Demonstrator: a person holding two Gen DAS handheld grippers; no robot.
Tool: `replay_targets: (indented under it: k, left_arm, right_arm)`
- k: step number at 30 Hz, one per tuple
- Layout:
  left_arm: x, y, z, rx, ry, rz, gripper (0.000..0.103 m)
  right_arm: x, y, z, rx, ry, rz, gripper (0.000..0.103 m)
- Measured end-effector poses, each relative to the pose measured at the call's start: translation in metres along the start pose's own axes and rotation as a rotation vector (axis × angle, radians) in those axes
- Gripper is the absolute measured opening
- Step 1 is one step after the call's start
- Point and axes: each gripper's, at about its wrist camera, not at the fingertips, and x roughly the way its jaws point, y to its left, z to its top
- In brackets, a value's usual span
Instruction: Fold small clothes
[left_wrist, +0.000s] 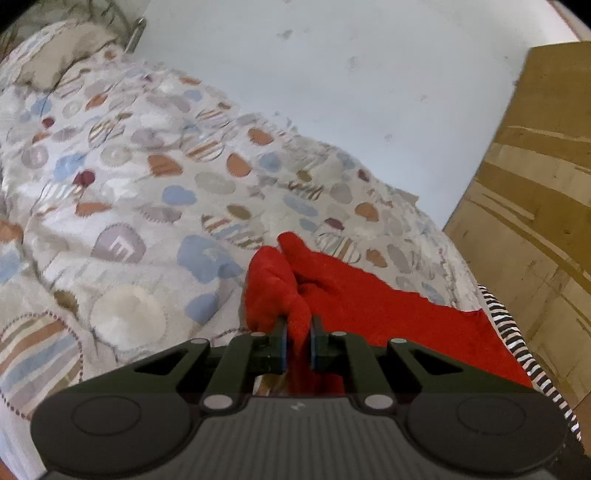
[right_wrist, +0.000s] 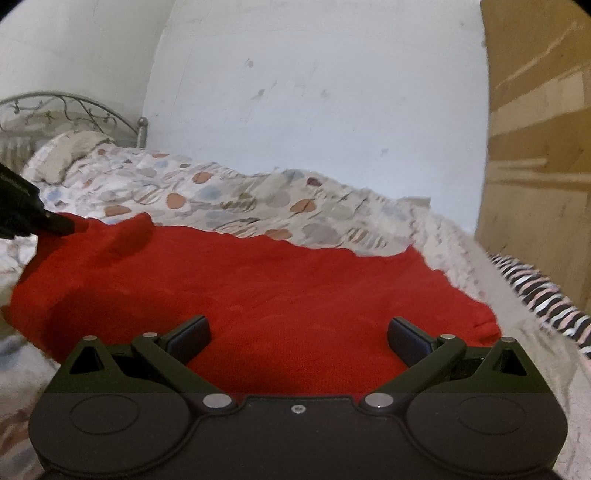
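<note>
A red knitted garment (right_wrist: 258, 295) lies spread on the patterned bedspread (right_wrist: 221, 195). In the left wrist view my left gripper (left_wrist: 299, 338) is shut on a bunched corner of the red garment (left_wrist: 351, 295), and the cloth stands up in a fold above the pads. The right wrist view shows that same left gripper (right_wrist: 61, 226) at the far left, pinching the garment's lifted left corner. My right gripper (right_wrist: 297, 338) hangs open just over the near part of the garment, its fingers wide apart with nothing between them.
A white wall (right_wrist: 314, 110) runs behind the bed. A brown wooden wardrobe (left_wrist: 535, 221) stands at the right. A black-and-white striped cloth (right_wrist: 535, 291) lies at the bed's right edge. A pillow (right_wrist: 70, 155) and metal headboard (right_wrist: 74, 107) are at the far left.
</note>
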Motion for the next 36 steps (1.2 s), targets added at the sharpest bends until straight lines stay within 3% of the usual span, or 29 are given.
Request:
replay_targets:
  k: [3,5,9,11,12,18,19,21,28,31,34,36]
  left_arm:
    - [0.003,0.015,-0.006,-0.079,0.035,-0.004,0.019]
    - [0.001,0.03,-0.013,-0.148,0.066,-0.01,0.048]
    - [-0.013,0.054,-0.033,-0.26,0.104,-0.093,0.069]
    - [-0.018,0.059,-0.041,-0.282,0.106,-0.148,0.09]
    - [-0.018,0.06,-0.044,-0.29,0.113,-0.178,0.092]
    - [-0.004,0.025,-0.053,-0.156,0.146,-0.264,0.095]
    - [0.002,0.016,-0.052,-0.112,0.157,-0.251,0.096]
    - [0.016,-0.001,-0.053,-0.03,0.198,-0.15,0.096]
    - [0.017,0.024,-0.057,-0.234,0.136,-0.13,0.09]
    - [0.022,0.027,-0.054,-0.256,0.15,-0.122,0.088]
    - [0.025,0.021,-0.048,-0.236,0.171,-0.081,0.075]
    - [0.022,0.019,-0.046,-0.246,0.178,-0.072,0.057]
  right_arm:
    - [-0.001,0.002,-0.005,-0.006,-0.02,0.001,0.103]
    - [-0.002,0.004,-0.009,-0.009,-0.04,-0.007,0.103]
    - [-0.004,0.004,-0.013,-0.005,-0.061,-0.009,0.103]
    - [-0.004,0.004,-0.015,-0.005,-0.069,-0.01,0.103]
    - [-0.003,0.005,-0.015,-0.005,-0.072,-0.011,0.103]
    - [-0.004,0.005,-0.016,-0.006,-0.075,-0.013,0.103]
    - [-0.003,0.005,-0.016,-0.006,-0.076,-0.014,0.103]
    - [-0.004,0.005,-0.016,-0.007,-0.075,-0.014,0.103]
    - [-0.004,0.006,-0.017,-0.009,-0.079,-0.015,0.103]
    - [-0.003,0.006,-0.017,-0.01,-0.086,-0.02,0.103]
    - [-0.005,0.007,-0.016,-0.01,-0.09,-0.024,0.103]
    - [-0.005,0.007,-0.016,-0.011,-0.091,-0.025,0.103]
